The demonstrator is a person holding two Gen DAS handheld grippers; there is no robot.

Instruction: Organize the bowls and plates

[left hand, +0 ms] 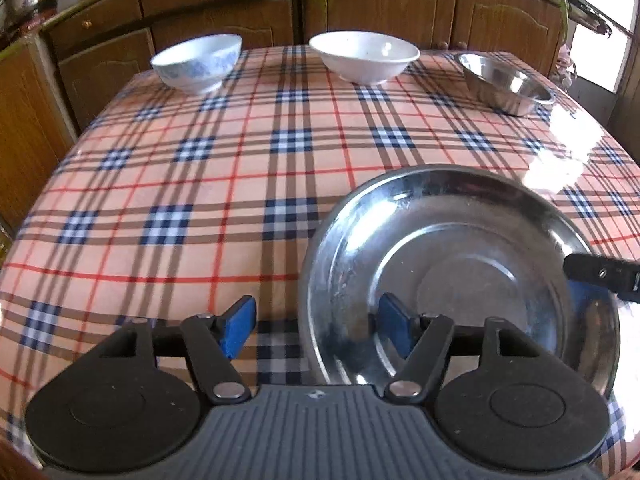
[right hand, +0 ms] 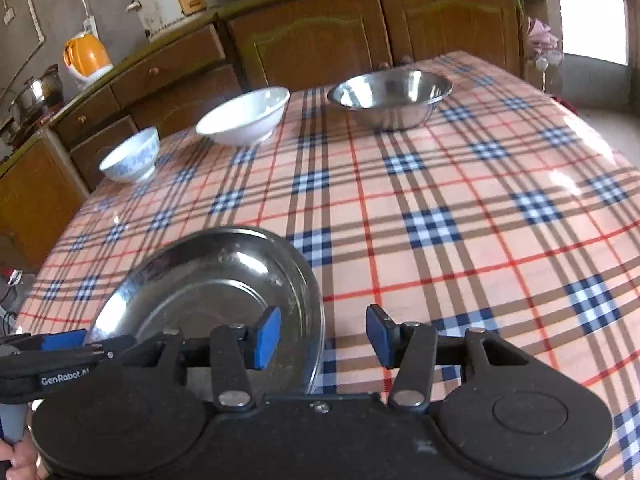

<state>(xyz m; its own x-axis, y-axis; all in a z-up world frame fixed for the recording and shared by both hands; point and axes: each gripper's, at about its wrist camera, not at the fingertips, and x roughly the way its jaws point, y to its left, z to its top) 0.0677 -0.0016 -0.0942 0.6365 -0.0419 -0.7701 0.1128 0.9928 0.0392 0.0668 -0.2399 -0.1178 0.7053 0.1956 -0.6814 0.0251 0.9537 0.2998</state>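
I see the table (left hand: 180, 200) under its plaid cloth filling both views. Lower right in my left wrist view lies the steel plate (left hand: 460, 272), empty. Along the far edge stand three empty bowls: the steel bowl (right hand: 390, 98) at upper right, the white bowl (right hand: 244, 116) at centre, the small blue-patterned bowl (right hand: 130, 156) at upper left. My left gripper (left hand: 320, 330) and right gripper (right hand: 322, 338) both stand parted, each straddling the plate's rim without pressing it.

The near edge of the steel plate (left hand: 460, 280) hides behind the gripper body at the bottom. At the lower left, a hand (right hand: 18, 462) is cut off by the frame edge.
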